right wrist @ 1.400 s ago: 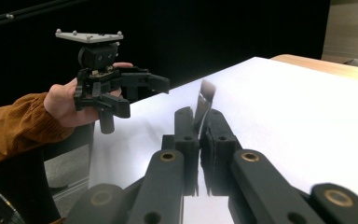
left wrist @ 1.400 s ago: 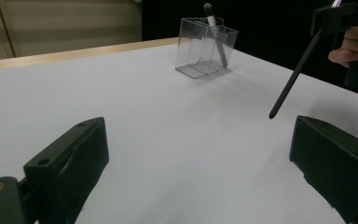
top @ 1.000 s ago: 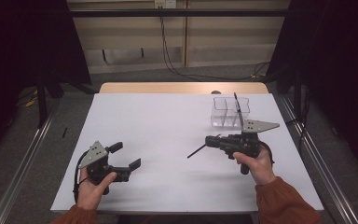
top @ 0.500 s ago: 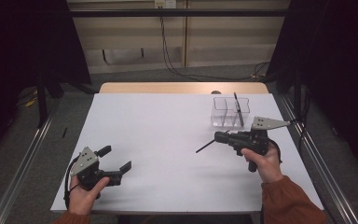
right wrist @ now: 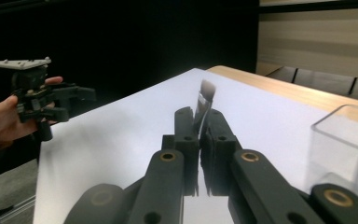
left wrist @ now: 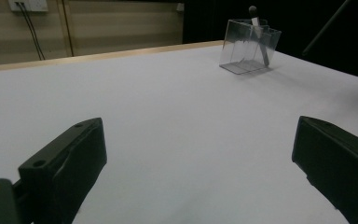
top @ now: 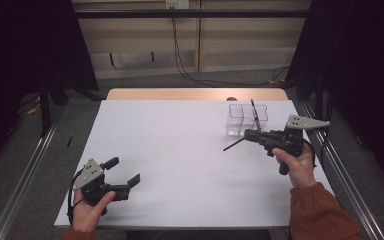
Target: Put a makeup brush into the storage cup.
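My right gripper hovers over the white table at the right, just in front of a clear container. It is shut on a thin dark brush that sticks out to the left. In the right gripper view my right gripper has its jaws pressed together on the brush, whose blurred bristle tip points up. A second brush leans inside the container. My left gripper rests low at the table's front left, open with nothing in it. The left gripper view shows my left gripper with wide-apart jaws facing the container.
A wooden strip borders the table's far edge. Metal rails run along both sides on the floor. Cables hang down the back wall. In the right gripper view the person's other hand with the left gripper is at the left.
My right gripper has carried the brush to the right and a little up, closer to the clear container. The left hand has shifted slightly left, its jaws still open.
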Demonstrator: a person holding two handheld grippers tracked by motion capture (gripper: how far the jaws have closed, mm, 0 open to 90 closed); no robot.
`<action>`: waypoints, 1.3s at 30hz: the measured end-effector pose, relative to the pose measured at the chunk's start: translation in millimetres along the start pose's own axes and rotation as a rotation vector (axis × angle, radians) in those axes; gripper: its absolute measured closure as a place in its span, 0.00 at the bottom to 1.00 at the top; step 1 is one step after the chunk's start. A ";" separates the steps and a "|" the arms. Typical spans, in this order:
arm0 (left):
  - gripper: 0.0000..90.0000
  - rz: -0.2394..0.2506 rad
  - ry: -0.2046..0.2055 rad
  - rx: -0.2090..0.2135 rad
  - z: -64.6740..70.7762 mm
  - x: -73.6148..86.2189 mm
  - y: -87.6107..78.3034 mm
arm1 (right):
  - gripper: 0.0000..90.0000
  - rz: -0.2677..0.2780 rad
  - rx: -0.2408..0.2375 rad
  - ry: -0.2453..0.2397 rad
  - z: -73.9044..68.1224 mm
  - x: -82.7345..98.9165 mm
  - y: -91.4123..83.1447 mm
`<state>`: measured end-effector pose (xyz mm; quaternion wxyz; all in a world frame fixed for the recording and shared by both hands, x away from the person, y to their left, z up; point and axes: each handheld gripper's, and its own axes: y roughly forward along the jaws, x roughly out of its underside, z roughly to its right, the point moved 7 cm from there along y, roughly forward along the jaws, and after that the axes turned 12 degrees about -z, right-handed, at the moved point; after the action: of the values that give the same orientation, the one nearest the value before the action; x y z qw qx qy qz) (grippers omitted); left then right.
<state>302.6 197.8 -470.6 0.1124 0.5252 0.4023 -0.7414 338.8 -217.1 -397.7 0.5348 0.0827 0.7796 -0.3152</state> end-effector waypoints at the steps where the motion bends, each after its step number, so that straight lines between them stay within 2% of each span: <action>1: 0.03 -0.005 0.005 -0.007 -0.8 0.7 0.2 | 0.95 0.003 0.010 0.001 2.8 -1.8 -3.0; 9: 0.03 -0.011 0.012 -0.006 -0.8 0.9 1.8 | 0.95 0.016 0.079 0.033 27.0 -8.8 -22.9; 15: 0.03 -0.021 0.036 -0.001 0.7 1.5 3.3 | 0.95 0.020 0.131 0.041 43.7 -20.8 -33.8; 21: 0.03 -0.021 0.030 0.007 0.5 2.2 2.6 | 0.95 0.002 0.160 0.075 56.9 -24.1 -36.6; 27: 0.03 -0.019 0.037 0.006 0.8 1.6 1.9 | 0.95 0.001 0.187 0.082 66.4 -30.9 -40.3; 30: 0.03 -0.022 0.038 0.006 0.7 1.9 1.9 | 0.95 -0.013 0.210 0.084 72.3 -35.7 -42.7; 32: 0.03 -0.018 0.025 0.019 1.0 2.0 1.5 | 0.95 -0.023 0.231 0.091 78.0 -38.4 -44.8; 39: 0.03 -0.025 0.039 0.007 -0.2 2.4 2.1 | 0.95 -0.057 0.296 0.124 98.0 -41.1 -48.5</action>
<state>303.0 197.1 -473.7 0.0934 0.5347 0.4085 -0.7338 409.9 -303.6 -364.2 0.4583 0.1578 0.7582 -0.4361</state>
